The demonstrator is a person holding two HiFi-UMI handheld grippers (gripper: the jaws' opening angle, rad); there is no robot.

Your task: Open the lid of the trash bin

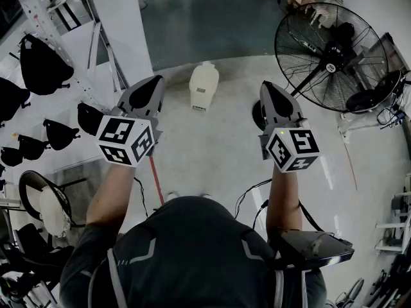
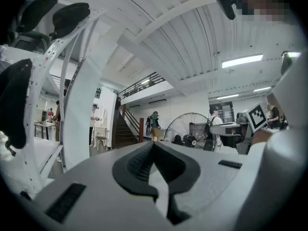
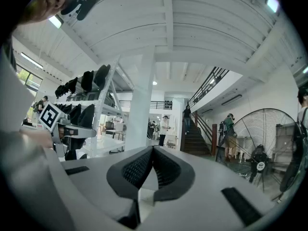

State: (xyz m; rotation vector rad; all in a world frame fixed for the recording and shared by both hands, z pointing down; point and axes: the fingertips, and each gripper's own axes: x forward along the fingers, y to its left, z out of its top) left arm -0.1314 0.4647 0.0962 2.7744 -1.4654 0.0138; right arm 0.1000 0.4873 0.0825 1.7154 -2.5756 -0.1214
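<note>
Grippers show in the head view held out ahead of the person, side by side and well apart. The left gripper (image 1: 153,85) is left of centre and the right gripper (image 1: 270,92) right of centre, each with its marker cube toward the bottom of the frame. The white trash bin (image 1: 204,86) stands on the pale floor (image 1: 218,146) in the upper middle of the frame, between the two gripper tips and touching neither. Its lid looks down. A big round fan (image 1: 331,56) fills the upper right. A white rack (image 1: 48,40) hung with black shapes runs down the left edge.

In the left gripper view, the left gripper (image 2: 153,146) has its two dark pads pressed together at the tip, with nothing between them. Beyond the tip, at mid-frame, are a staircase (image 2: 126,131) and the fan (image 2: 190,126). The other gripper's marker cube (image 2: 256,117) shows at the right edge.

In the right gripper view, the right gripper (image 3: 153,150) is likewise closed on nothing, its pads meeting at the tip. A white pillar (image 3: 140,109) rises just above the tip. The rack (image 3: 91,105) is at the left, the staircase (image 3: 195,138) right of centre, and the fan (image 3: 269,138) at the far right.
</note>
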